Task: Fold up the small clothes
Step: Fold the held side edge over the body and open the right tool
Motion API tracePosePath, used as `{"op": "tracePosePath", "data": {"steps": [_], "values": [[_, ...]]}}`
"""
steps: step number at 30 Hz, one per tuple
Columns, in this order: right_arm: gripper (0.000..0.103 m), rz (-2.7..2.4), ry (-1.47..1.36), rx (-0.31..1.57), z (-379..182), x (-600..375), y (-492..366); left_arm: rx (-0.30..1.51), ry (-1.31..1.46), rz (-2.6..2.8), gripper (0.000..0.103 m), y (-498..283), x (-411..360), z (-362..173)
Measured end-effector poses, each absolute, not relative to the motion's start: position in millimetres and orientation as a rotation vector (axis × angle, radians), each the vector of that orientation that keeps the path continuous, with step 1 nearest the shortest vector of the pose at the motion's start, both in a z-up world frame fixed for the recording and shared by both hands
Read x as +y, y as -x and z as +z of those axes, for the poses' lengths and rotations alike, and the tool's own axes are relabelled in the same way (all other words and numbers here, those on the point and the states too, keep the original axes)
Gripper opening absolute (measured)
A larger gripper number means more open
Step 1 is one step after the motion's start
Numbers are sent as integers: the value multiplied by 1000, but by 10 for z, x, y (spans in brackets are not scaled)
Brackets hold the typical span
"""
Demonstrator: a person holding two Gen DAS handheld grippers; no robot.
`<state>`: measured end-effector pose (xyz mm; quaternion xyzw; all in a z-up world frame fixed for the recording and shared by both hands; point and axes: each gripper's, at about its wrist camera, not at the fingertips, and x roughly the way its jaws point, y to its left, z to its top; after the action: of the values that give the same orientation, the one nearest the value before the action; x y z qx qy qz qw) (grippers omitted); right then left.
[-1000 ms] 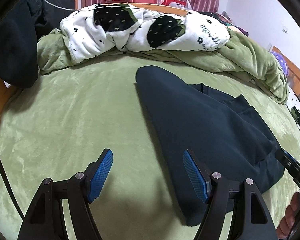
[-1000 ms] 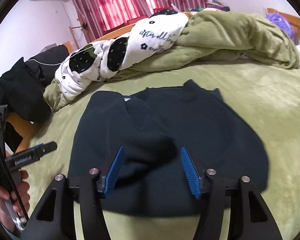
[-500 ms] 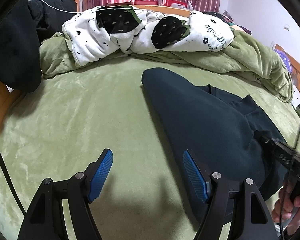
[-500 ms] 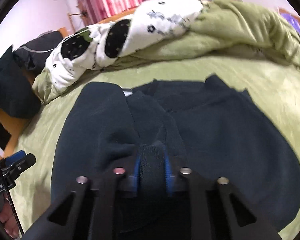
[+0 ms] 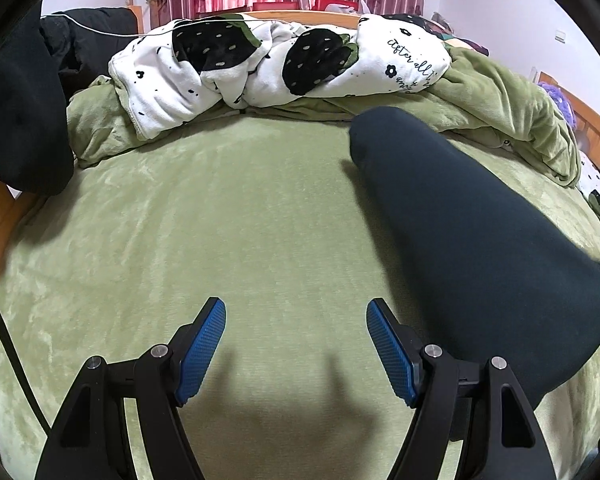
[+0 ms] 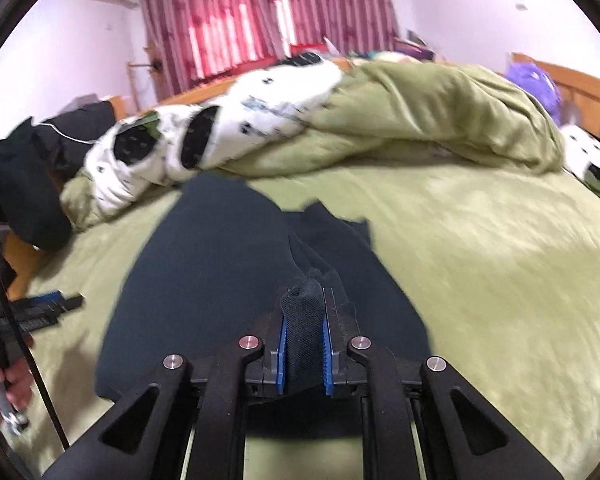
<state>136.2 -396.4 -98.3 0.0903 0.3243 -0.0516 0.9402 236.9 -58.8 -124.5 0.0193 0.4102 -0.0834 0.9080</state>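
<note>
A dark navy garment (image 6: 220,272) lies partly folded on the green bedspread (image 6: 480,260). My right gripper (image 6: 303,320) is shut on a bunched fold of the garment at its near edge and holds it up off the bed. In the left wrist view the garment (image 5: 460,220) runs along the right side. My left gripper (image 5: 296,344) is open and empty above bare bedspread (image 5: 220,220), just left of the garment. The left gripper also shows in the right wrist view (image 6: 40,312) at the far left, held by a hand.
A white blanket with black strawberry prints (image 5: 280,68) and a rumpled green quilt (image 5: 512,116) are heaped at the back of the bed. Dark clothes (image 5: 16,120) hang at the left over the wooden bed frame. A cable (image 5: 8,340) runs down the left edge.
My right gripper closed on a fold of the navy garment and lifted it toward the back. My left gripper drifted left, off the garment, and stayed open.
</note>
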Motion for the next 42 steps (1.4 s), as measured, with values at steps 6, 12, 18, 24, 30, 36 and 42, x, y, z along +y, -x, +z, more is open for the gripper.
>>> {"op": "tracePosePath", "data": {"steps": [6, 12, 18, 24, 30, 36, 42], "values": [[21, -74, -182, 815, -1318, -4048, -1395, 855, -33, -177, 71, -2373, -589, -1257], [55, -45, -183, 745, -985, -4097, -1551, 846, -44, -189, 71, -2378, -630, -1270], [54, -2, -162, 833, -1137, -4039, -2068, 825, -32, -214, 71, -2368, -646, -1251], [54, 43, -286, 942, -1612, -4158, -2374, 834, -29, -218, 71, -2417, -684, -1298], [18, 133, -344, 924, -1674, -4204, -2358, 851, -38, -220, 71, -2424, -776, -1375], [7, 134, -305, 788, -1351, -4169, -2140, 841, -45, -234, 71, -2335, -911, -1354], [6, 107, -241, 620, -835, -4352, -1709, 824, -41, -258, 71, -2225, -1004, -1291]]}}
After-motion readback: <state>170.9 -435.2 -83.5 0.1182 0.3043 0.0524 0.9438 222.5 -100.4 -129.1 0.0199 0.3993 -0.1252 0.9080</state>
